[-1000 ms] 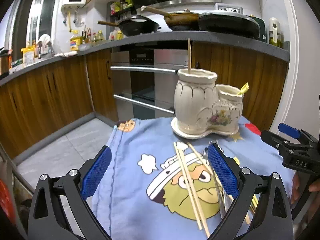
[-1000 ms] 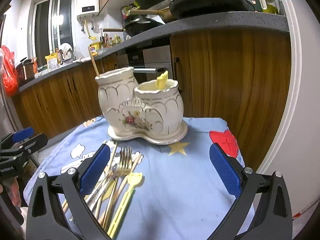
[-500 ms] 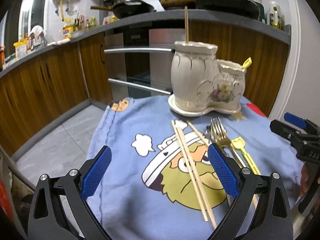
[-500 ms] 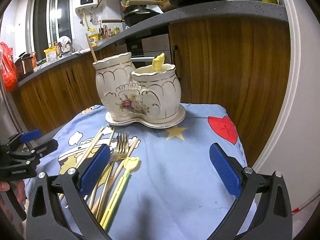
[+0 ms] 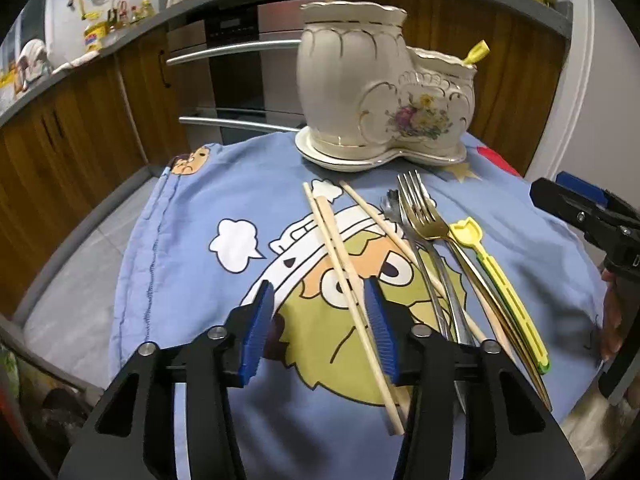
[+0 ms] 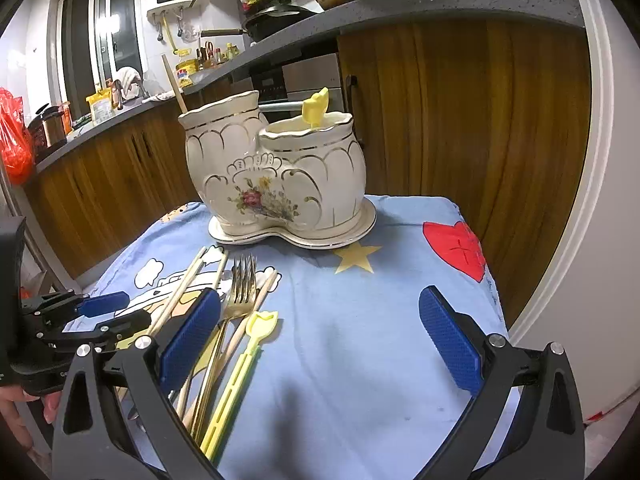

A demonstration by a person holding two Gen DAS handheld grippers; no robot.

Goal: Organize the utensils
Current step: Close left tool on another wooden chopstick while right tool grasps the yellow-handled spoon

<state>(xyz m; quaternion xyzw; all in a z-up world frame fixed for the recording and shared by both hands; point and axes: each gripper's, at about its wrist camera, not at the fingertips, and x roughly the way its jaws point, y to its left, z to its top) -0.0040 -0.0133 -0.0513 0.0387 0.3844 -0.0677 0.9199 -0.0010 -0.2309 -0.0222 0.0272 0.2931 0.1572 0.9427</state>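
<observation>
A cream ceramic two-pot utensil holder (image 5: pixel 384 100) (image 6: pixel 276 172) stands at the far side of the blue cartoon cloth (image 5: pixel 192 248). One chopstick stands in its tall pot, a yellow utensil in the low pot. Loose chopsticks (image 5: pixel 340 256), a gold fork (image 5: pixel 424 216), a spoon and a yellow plastic utensil (image 5: pixel 496 276) lie on the cloth. My left gripper (image 5: pixel 320 320) is low over the cloth, jaws partly closed around two chopsticks, a gap still showing. My right gripper (image 6: pixel 316 340) is wide open and empty, above the cloth right of the utensils (image 6: pixel 232 332).
Wooden kitchen cabinets (image 6: pixel 460 120) and an oven (image 5: pixel 240 80) stand behind the small table. The counter above holds pans and bottles. The table edge drops to a tiled floor (image 5: pixel 72 280) on the left. A white wall (image 6: pixel 600 200) is at the right.
My left gripper has dropped toward the cloth and narrowed its jaws around the chopsticks. My right gripper has moved slightly closer and stayed open.
</observation>
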